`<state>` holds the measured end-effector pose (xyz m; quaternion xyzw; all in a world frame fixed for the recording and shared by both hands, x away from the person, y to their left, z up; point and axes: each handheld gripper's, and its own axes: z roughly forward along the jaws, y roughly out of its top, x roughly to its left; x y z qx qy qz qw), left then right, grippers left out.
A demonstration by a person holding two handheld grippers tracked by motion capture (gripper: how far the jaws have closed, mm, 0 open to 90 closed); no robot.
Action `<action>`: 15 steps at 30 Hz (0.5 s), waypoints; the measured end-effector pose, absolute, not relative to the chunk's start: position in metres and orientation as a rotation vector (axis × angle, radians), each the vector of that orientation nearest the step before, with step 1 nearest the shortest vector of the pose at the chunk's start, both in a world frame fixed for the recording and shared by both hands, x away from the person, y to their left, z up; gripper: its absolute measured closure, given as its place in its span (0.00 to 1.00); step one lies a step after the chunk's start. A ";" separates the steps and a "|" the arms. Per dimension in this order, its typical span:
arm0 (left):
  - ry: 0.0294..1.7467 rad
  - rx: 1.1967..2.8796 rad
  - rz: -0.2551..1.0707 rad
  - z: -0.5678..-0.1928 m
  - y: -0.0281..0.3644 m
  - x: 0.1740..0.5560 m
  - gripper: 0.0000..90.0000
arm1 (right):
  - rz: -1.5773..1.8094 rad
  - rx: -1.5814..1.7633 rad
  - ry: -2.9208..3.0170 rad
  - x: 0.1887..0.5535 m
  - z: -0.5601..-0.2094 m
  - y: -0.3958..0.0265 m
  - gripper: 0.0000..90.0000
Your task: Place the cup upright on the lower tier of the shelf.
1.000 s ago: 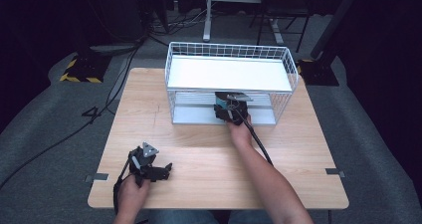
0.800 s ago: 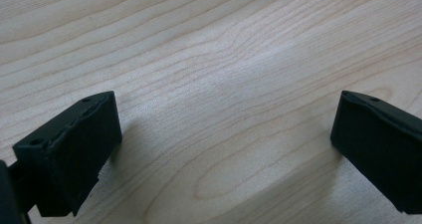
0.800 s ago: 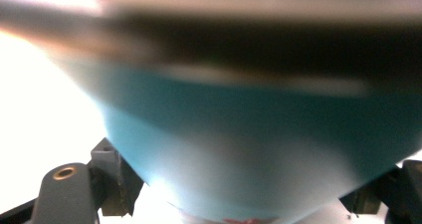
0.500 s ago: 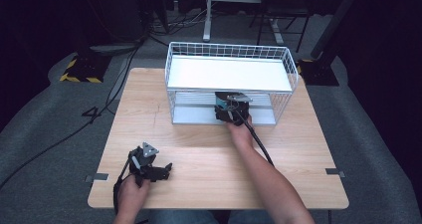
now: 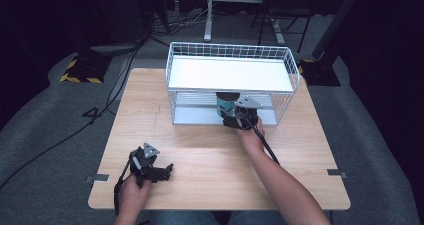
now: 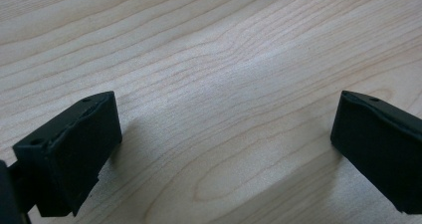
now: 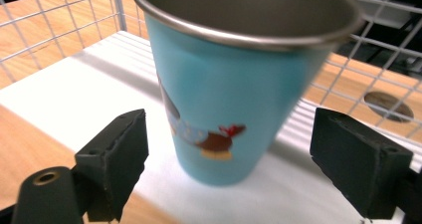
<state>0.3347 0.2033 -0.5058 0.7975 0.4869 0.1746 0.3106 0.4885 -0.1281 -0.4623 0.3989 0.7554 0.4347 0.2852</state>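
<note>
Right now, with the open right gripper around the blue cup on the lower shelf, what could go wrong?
1. The blue metal cup with a cartoon print stands near the front edge of the white lower shelf; a nudge from the right gripper might tip it.
2. Lifting it could strike the upper shelf of the white wire rack above.
</note>
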 end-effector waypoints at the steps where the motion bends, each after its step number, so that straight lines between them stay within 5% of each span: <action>1: 1.287 2.105 0.461 -0.506 0.203 0.334 0.00 | 1.169 1.073 2.032 0.487 -0.461 -0.131 0.17; 15: 1.288 2.104 0.462 -0.506 0.203 0.334 0.00 | 1.243 1.075 2.107 0.453 -0.435 -0.179 0.17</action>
